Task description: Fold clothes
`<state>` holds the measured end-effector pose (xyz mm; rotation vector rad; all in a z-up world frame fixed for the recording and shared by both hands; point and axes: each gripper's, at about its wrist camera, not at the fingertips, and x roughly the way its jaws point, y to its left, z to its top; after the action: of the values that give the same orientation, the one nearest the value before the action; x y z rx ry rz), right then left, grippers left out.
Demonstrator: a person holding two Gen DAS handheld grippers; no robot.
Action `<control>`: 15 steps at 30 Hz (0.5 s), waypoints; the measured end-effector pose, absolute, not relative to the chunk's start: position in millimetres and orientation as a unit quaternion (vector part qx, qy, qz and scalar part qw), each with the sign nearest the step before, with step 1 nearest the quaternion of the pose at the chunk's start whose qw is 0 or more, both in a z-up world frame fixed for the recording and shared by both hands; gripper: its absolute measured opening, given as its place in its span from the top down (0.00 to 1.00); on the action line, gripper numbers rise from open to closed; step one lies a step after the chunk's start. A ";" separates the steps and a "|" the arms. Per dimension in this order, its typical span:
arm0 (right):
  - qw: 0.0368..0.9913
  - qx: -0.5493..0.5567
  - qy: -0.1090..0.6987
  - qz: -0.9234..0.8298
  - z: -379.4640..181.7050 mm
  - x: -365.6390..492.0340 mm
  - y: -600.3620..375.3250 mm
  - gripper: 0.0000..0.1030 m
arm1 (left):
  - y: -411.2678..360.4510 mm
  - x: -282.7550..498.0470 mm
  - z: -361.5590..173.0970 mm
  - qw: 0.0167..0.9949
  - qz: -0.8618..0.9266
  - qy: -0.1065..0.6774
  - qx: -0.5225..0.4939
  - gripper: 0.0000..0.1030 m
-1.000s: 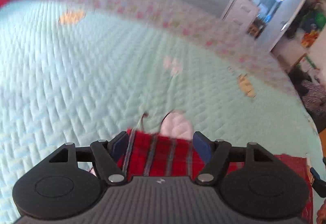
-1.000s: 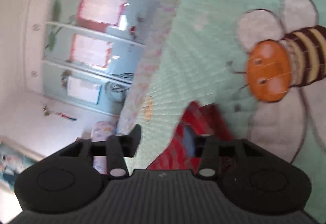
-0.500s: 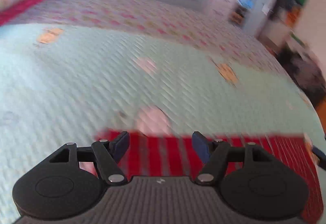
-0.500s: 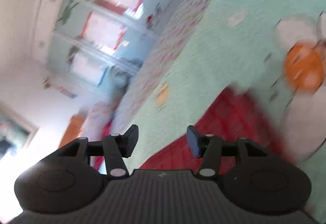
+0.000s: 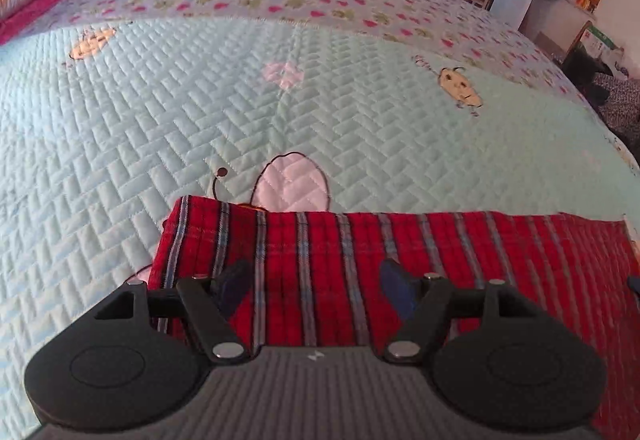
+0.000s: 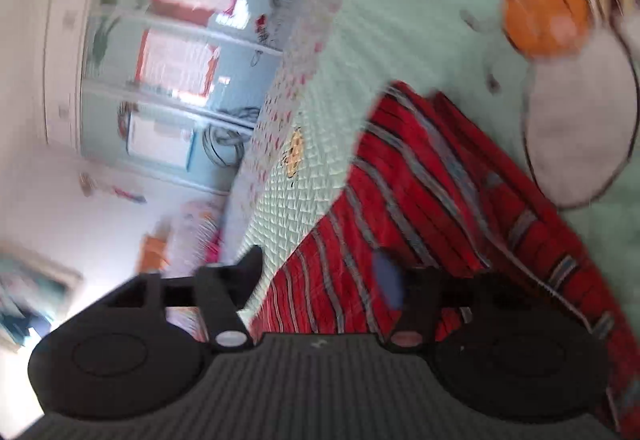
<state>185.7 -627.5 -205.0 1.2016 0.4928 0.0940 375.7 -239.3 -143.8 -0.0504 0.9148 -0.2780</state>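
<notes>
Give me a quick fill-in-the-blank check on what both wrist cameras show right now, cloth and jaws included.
1. The plaid cloth is mainly ____ with grey-blue stripes.
2. It lies on a quilted ____.
3. The left gripper hangs over the cloth with its jaws ____.
4. The right gripper jaws have just been ____; they grip nothing.

Missing words: red; bedspread; open; opening
</notes>
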 end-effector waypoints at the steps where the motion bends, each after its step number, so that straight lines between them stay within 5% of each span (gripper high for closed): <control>1: 0.800 0.553 0.228 0.051 -197.4 184.4 -625.2 0.33 | -238.9 369.7 -140.2 0.887 -0.137 0.439 -0.038 0.29; 9: 0.771 0.559 0.275 0.135 -200.1 213.7 -592.7 0.27 | -231.0 358.1 -154.5 0.882 -0.127 0.448 -0.079 0.20; 10: 0.768 0.565 0.278 0.118 -210.7 215.3 -600.5 0.30 | -226.1 361.7 -158.8 0.879 -0.123 0.452 -0.085 0.19; 11: 0.762 0.579 0.273 0.099 -221.0 211.2 -609.7 0.53 | -221.3 365.2 -163.1 0.877 -0.119 0.457 -0.091 0.20; 12: 0.755 0.595 0.264 0.080 -228.1 205.9 -618.6 0.59 | -216.5 368.7 -167.5 0.874 -0.115 0.461 -0.097 0.20; 15: 0.762 0.603 0.234 0.043 -217.5 185.5 -632.6 0.40 | -201.2 364.1 -153.1 0.885 -0.081 0.451 -0.080 0.21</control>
<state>185.5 -632.6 -217.5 1.3113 0.5102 0.0935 364.1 -201.2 -153.1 -0.1668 0.9373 -0.1688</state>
